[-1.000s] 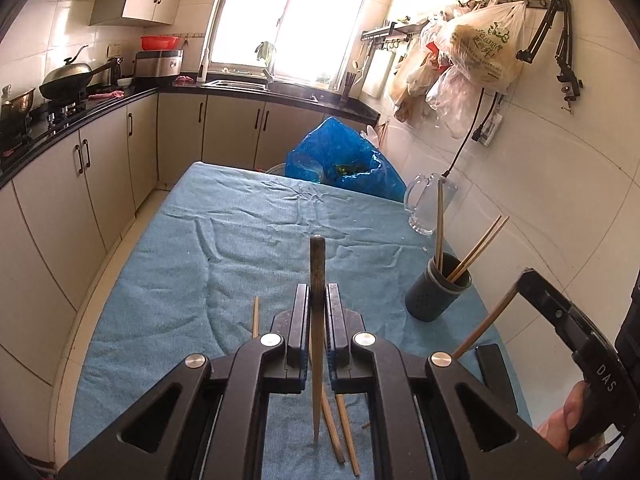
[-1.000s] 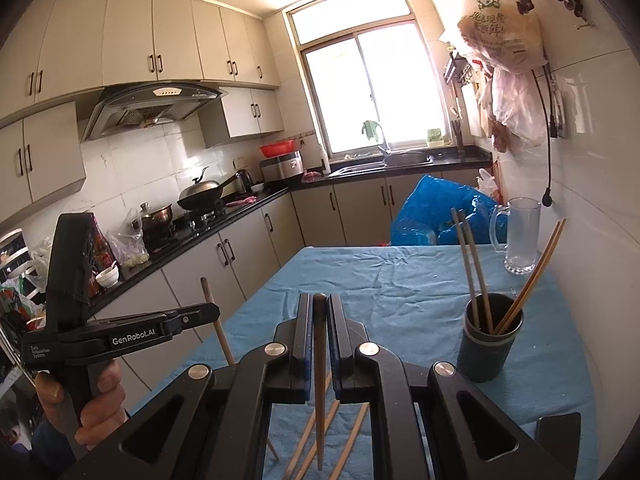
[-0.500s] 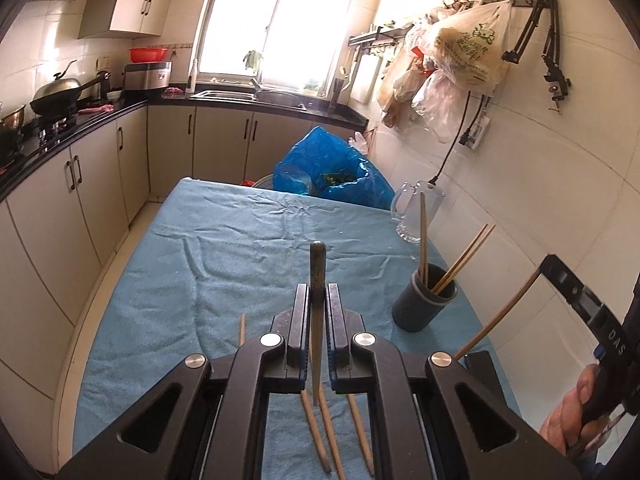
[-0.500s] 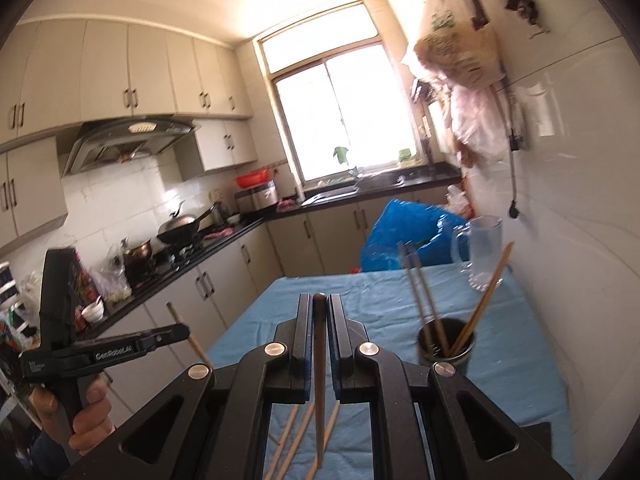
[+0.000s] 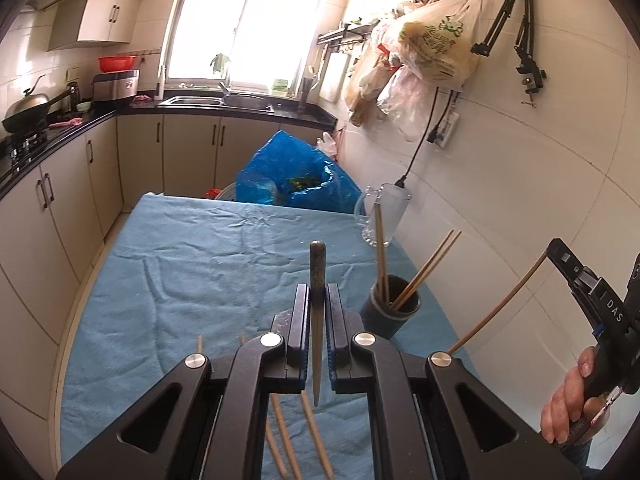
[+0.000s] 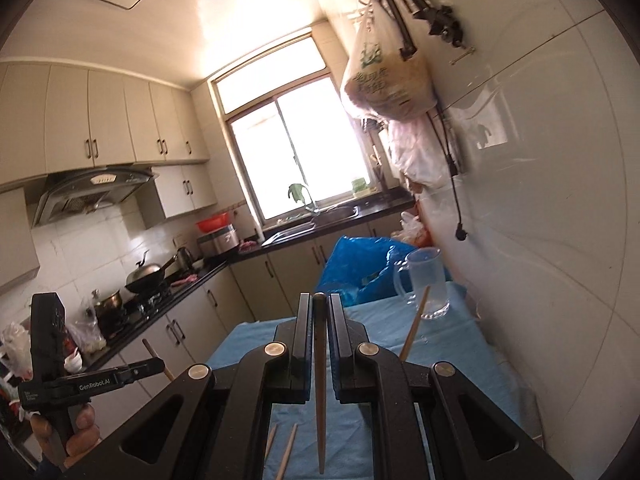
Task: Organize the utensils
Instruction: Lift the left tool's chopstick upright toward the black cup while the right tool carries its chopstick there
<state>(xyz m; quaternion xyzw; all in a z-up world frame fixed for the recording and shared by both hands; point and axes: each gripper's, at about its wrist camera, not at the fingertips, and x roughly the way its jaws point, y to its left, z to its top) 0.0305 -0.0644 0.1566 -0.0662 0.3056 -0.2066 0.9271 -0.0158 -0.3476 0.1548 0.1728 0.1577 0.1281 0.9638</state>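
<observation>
My left gripper is shut on a wooden chopstick that stands upright between its jaws, above the blue tablecloth. My right gripper is shut on another chopstick, held high; it also shows in the left wrist view with its chopstick slanting down. A dark holder cup with several chopsticks stands to the right of my left gripper. Loose chopsticks lie on the cloth below my left gripper and show in the right wrist view.
A clear glass mug and a blue plastic bag sit at the table's far end. A tiled wall runs along the right edge. Kitchen cabinets line the left beyond a floor gap.
Both grippers have risen with their chopsticks. The right gripper has tilted upward, so the holder cup has dropped out of its view. The holder cup sits lower in the left view.
</observation>
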